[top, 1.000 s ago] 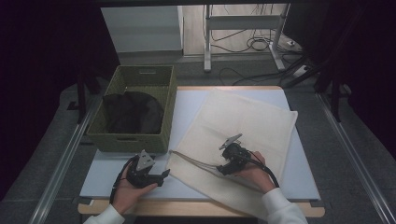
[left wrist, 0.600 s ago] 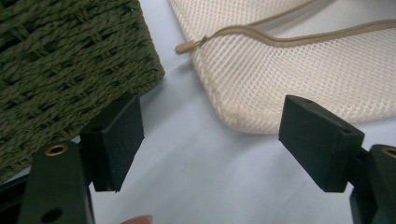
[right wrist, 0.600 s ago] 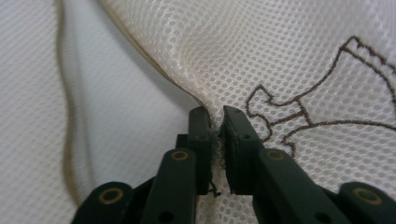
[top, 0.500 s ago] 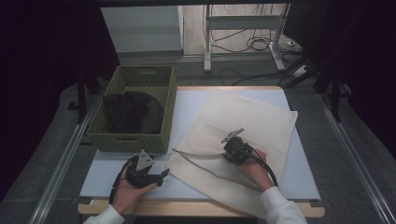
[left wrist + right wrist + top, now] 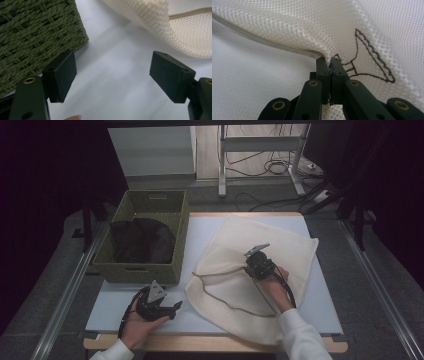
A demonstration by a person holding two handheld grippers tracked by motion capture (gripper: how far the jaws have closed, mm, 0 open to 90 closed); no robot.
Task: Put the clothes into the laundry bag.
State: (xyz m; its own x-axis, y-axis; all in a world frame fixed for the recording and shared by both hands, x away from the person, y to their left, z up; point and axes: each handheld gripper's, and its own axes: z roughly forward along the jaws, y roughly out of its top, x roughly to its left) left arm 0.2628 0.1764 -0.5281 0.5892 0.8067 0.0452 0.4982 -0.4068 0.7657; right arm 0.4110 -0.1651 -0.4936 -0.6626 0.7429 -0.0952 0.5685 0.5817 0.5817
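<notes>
A cream mesh cloth [image 5: 285,245] with a tan trimmed edge [image 5: 220,271] lies spread over the right half of the white table [image 5: 125,300]. My right gripper [image 5: 248,266] sits over the cloth's middle, shut on a pinched fold of it. In the right gripper view the jaws [image 5: 329,63] meet on the mesh cloth [image 5: 294,25] beside a brown stitched outline [image 5: 372,57], and the fold rises off the layer below. My left gripper [image 5: 176,307] rests on the table near the front left, open and holding nothing. Its pads [image 5: 62,72] stand wide apart over bare table.
A green woven basket [image 5: 140,272] holding dark fabric [image 5: 142,240] stands at the left, close behind my left gripper; its corner [image 5: 32,32] shows beside the left jaw. The cloth's near edge [image 5: 180,27] lies just ahead. Metal rails run along both table sides.
My right gripper has shut on the cloth and moved up and away from the person, pulling a fold with it. The left gripper has stayed put.
</notes>
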